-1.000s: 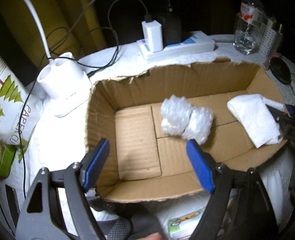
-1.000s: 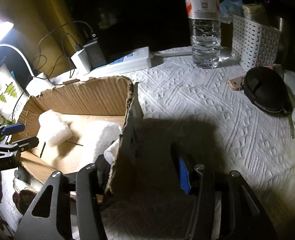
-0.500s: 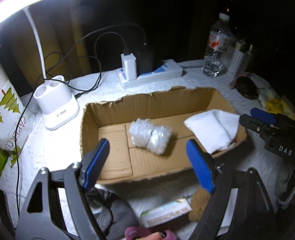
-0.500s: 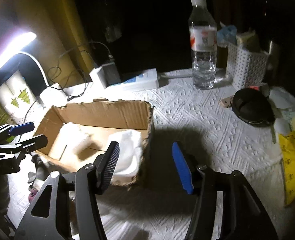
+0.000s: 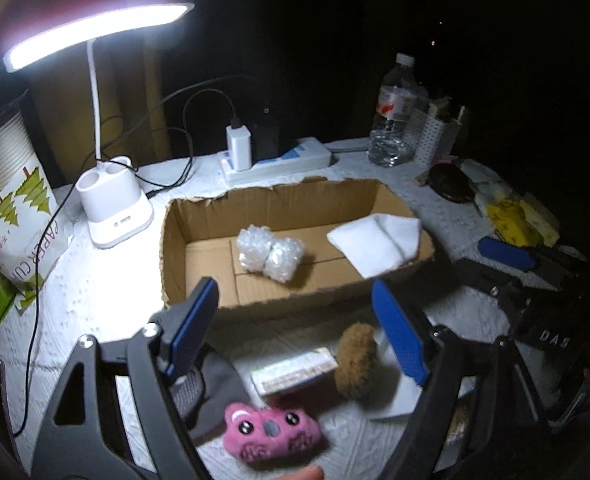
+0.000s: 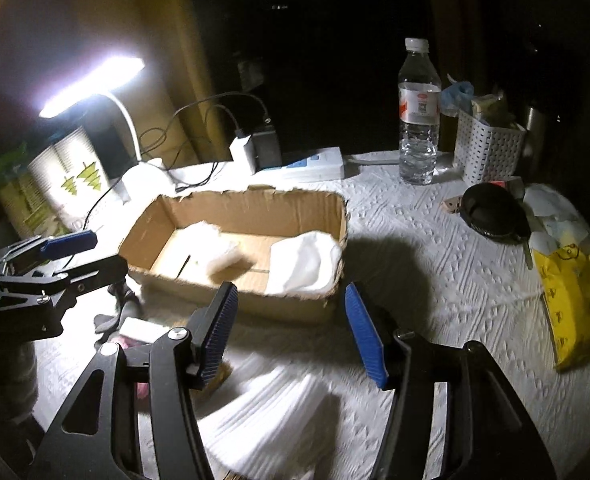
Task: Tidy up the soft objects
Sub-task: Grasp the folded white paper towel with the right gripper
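Bubble-wrap bundle (image 6: 219, 250) blurred, indistinct

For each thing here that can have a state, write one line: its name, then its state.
Desk lamp: switched on.
Cardboard box: open-topped, holding two items.
Bubble wrap roll: inside box.
White cloth: folded, draped over box corner.
Water bottle: upright, capped.
Left gripper: open, empty.
Right gripper: open, empty.
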